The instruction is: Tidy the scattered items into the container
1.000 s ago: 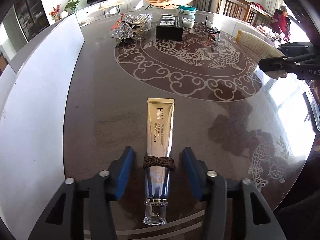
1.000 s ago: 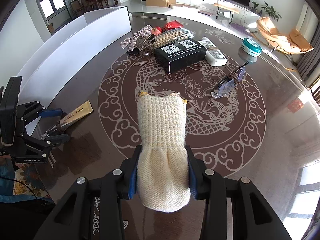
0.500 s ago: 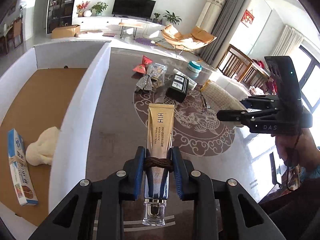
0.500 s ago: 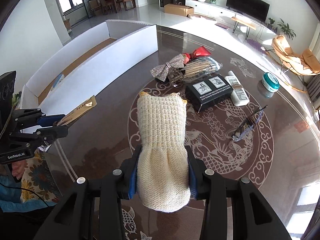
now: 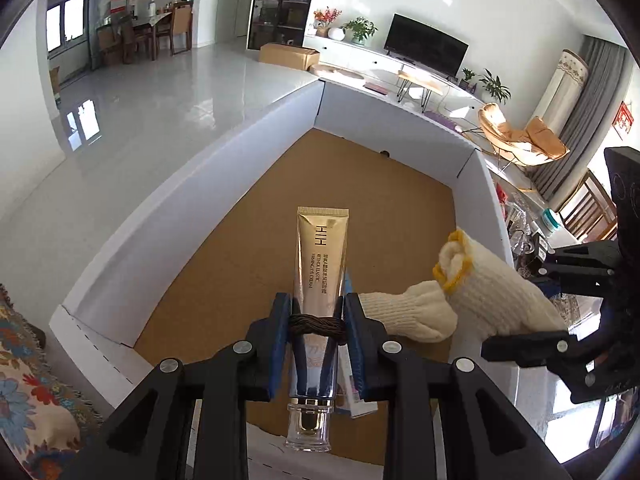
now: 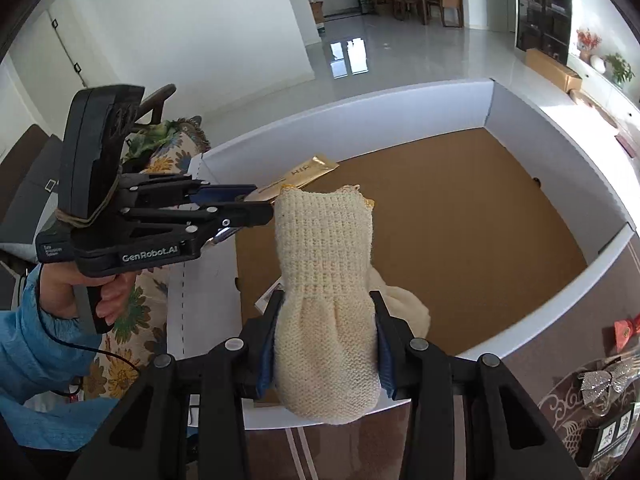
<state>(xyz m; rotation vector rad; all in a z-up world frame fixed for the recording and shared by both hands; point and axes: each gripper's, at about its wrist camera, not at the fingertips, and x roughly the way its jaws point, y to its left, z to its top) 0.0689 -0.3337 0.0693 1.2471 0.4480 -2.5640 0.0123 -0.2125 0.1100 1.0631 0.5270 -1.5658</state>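
Between left tool (image 5: pixel 313 330) pads, gold tube (image 5: pixel 320 264).

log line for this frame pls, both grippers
left gripper: shut on gold cream tube, over box | right gripper: shut on knit glove, over box | release: not yet

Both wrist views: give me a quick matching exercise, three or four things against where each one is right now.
Things:
1. gold cream tube
2. knitted glove
3. second cream glove
4. silver bow

Places:
A. lying on the box floor
B. on the table outside the box
C. clamped in the right gripper
D. clamped in the left gripper

Pairs: 1-D, 2-C, 3-A, 4-B
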